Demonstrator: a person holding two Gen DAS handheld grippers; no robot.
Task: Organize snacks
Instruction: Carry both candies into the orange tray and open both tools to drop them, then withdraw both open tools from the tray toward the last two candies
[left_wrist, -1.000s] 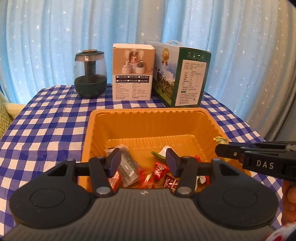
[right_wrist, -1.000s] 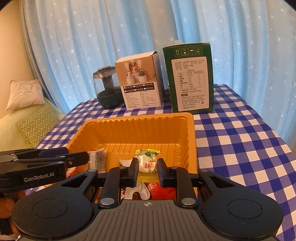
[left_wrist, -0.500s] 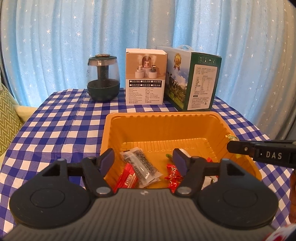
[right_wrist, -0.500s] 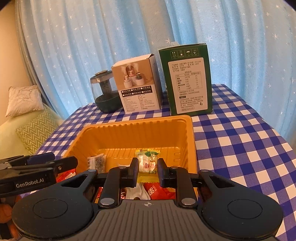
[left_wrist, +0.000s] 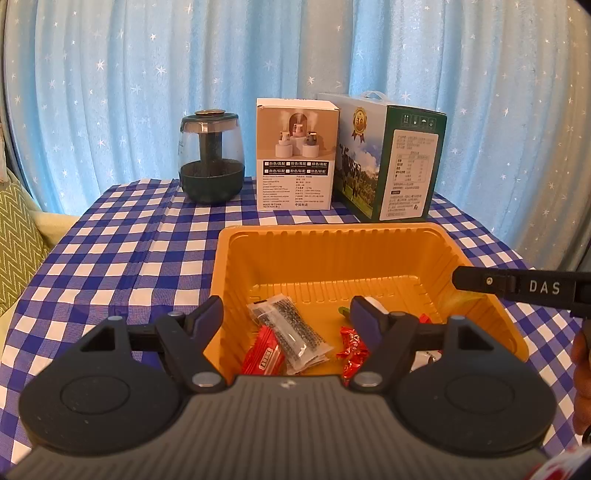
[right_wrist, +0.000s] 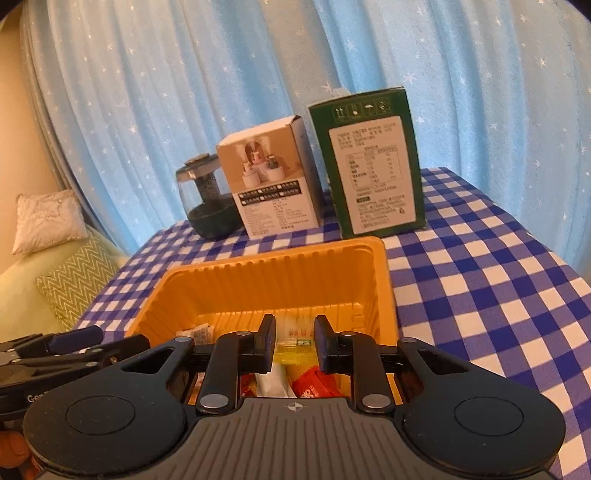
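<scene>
An orange tray (left_wrist: 332, 251) sits on the checked tablecloth and holds several snacks. Among them are a clear packet of dark seeds (left_wrist: 288, 328), a red packet (left_wrist: 264, 356) and a red candy (left_wrist: 352, 345). My left gripper (left_wrist: 286, 312) hovers over the tray's near edge. Its jaws are opening, with nothing pressed between them; the clear packet lies below the gap. My right gripper (right_wrist: 294, 334) is shut on a small yellow-green snack packet (right_wrist: 295, 343) above the tray (right_wrist: 277, 280). One of its fingers (left_wrist: 480, 282) reaches in from the right in the left wrist view.
Behind the tray stand a dark glass jar (left_wrist: 211, 158), a white carton (left_wrist: 295, 155) and a green milk box (left_wrist: 384, 158). A blue starred curtain hangs behind the table. Cushions (right_wrist: 48, 218) lie on a sofa to the left. A hand (left_wrist: 581, 369) shows at the right edge.
My left jaws have spread wider and the clear seed packet now lies loose in the tray. The right gripper still grips the yellow-green packet over the tray.
</scene>
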